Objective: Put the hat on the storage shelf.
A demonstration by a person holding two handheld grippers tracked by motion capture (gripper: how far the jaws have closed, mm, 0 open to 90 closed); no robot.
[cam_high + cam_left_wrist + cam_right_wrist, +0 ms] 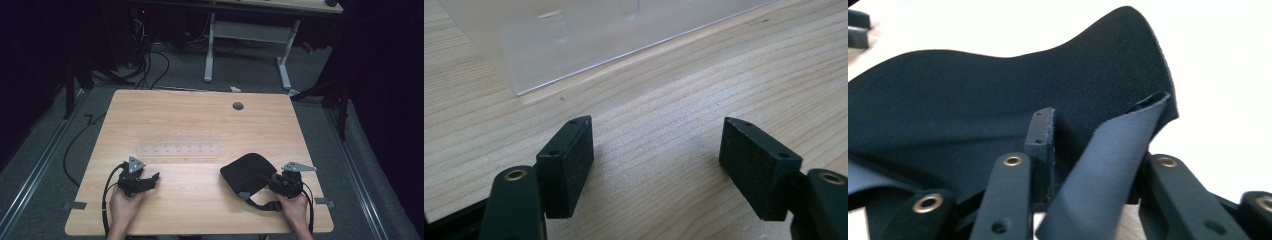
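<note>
The right tongs [270, 181] pinch a grey webbing strap [1103, 170] of the soft black fabric pad [247, 172], lying at five o'clock on the pale woodgrain counter [200, 115]. The left tongs [656, 165] gape wide, empty, near a clear plastic tray [574, 40].

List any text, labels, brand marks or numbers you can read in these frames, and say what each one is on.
None can be read.
Black fabric pad held by the right tongs: plain, no label visible.
Clear plastic tray: no print or markings.
Left tongs, open over the wooden table: no brand mark or number.
Background desk and cables: too small and dark to tell.
</note>
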